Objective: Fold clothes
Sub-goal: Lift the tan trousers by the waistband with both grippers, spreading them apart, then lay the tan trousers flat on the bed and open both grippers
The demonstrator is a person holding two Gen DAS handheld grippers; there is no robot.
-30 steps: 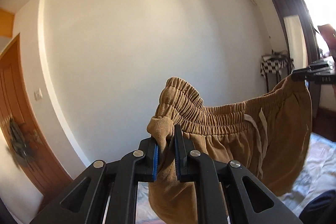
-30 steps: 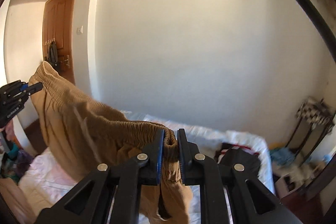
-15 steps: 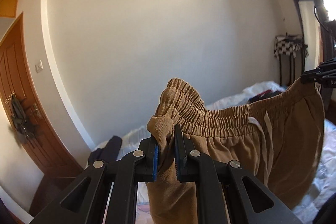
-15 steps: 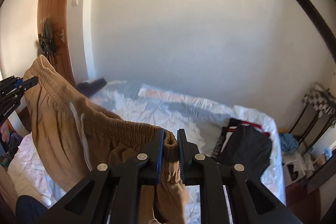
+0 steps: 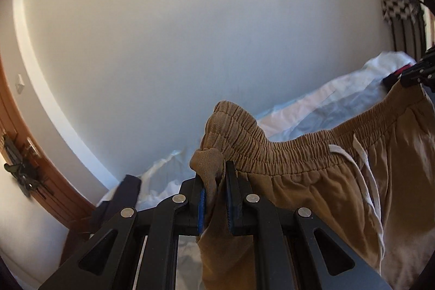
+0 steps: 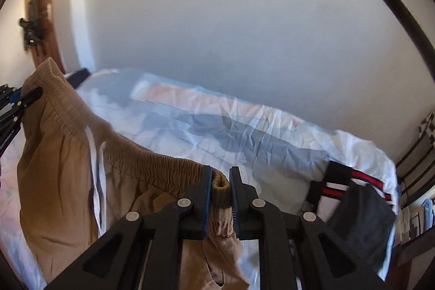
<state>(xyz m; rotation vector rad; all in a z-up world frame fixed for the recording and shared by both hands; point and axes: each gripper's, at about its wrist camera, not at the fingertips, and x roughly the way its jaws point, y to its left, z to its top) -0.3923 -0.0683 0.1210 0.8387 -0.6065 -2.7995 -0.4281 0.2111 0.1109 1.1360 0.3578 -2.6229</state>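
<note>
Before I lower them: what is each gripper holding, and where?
Both hold the brown shorts by the elastic waistband: left gripper at one end, right gripper at the other.

Left gripper (image 5: 214, 181) fingers clamped, right gripper (image 6: 220, 182) fingers clamped, both angled downward

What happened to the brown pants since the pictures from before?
Both grippers came down toward the bed with the brown pants: earlier mostly wall showed behind them, now the white sheet fills the right wrist view. Nothing was let go. The left gripper and right gripper are still clamped on the waistband's two ends, pants hanging stretched between.
</note>
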